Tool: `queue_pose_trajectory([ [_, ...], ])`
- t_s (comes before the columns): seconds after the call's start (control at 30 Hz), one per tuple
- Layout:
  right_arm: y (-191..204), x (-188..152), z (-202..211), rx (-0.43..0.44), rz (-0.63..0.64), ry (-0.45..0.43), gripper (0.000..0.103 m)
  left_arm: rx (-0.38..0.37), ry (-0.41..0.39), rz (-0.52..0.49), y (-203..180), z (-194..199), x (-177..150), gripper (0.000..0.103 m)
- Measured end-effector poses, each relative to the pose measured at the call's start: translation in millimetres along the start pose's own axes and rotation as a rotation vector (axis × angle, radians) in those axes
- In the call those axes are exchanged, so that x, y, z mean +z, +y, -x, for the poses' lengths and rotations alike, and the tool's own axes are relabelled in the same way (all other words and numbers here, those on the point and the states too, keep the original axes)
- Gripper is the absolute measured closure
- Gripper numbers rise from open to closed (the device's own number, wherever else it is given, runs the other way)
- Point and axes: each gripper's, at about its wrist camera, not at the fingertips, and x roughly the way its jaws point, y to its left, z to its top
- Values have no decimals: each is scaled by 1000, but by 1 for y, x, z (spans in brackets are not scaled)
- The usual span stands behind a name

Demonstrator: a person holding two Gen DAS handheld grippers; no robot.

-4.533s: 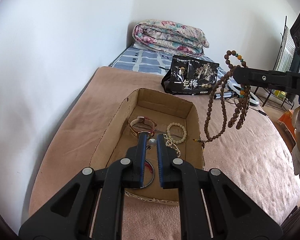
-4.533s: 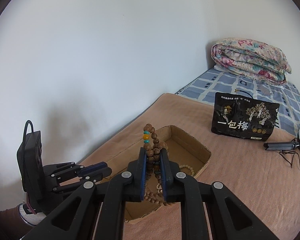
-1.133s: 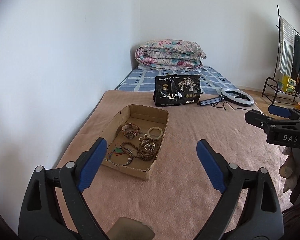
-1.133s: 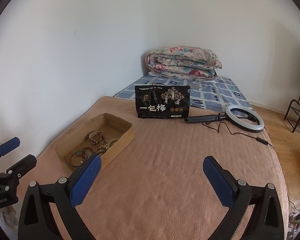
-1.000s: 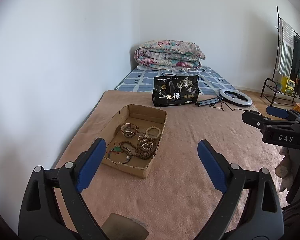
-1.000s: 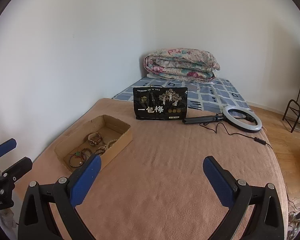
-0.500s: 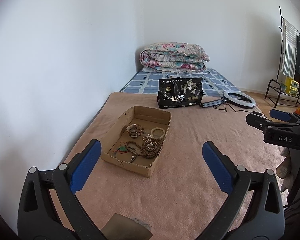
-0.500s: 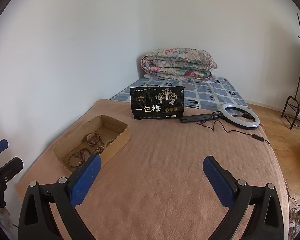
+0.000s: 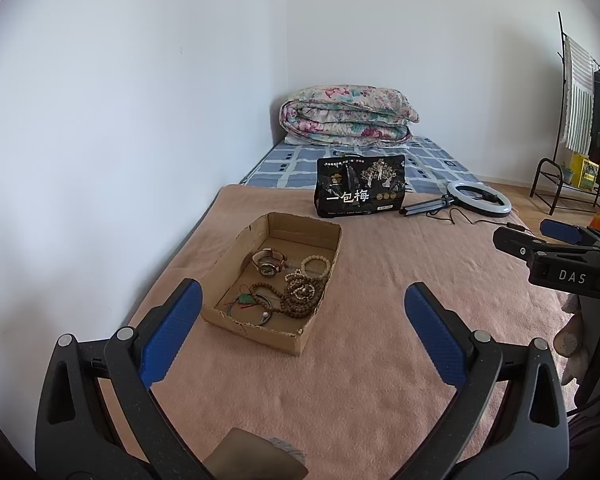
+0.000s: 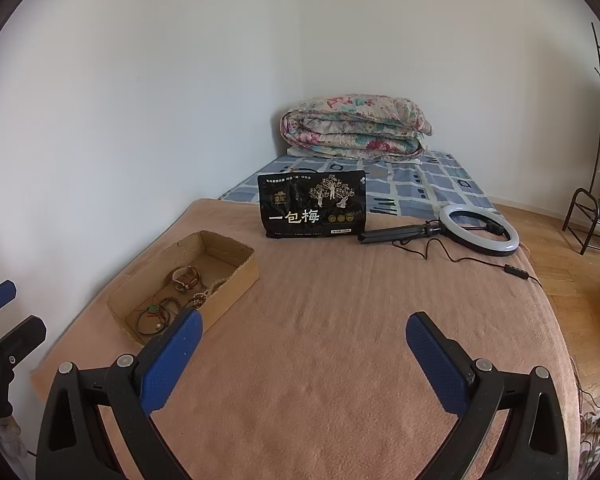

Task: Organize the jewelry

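Note:
A shallow cardboard box (image 9: 228, 318) (image 10: 236, 280) lies on the pink blanket, near its left side. Inside it are a wristwatch (image 9: 269, 263), a pale bead bracelet (image 9: 317, 264), a heap of brown prayer beads (image 9: 298, 298) and a thin bangle with a green charm (image 9: 246, 302). My left gripper (image 9: 302, 300) hangs well back from the box, jaws wide open, nothing between them. My right gripper (image 10: 302, 332) is also wide open and empty, over the blanket to the right of the box.
A black snack bag (image 9: 360, 192) stands behind the box. A ring light on a folded tripod (image 10: 476, 230) lies to its right with a trailing cable. A folded floral quilt (image 10: 356, 126) sits at the wall. A clothes rack (image 9: 572, 120) stands far right.
Earlier the right gripper held the brown beads over the box and the left was nearly shut inside it. Now the beads lie in the box and both grippers are open, pulled back.

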Motion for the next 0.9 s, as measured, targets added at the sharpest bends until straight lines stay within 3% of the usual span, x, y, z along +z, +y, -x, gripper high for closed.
queue_pose_trajectory([
  [0.9,1,-2,-2,2,-8,6,0,5,-3,1,0,-2,0,0],
])
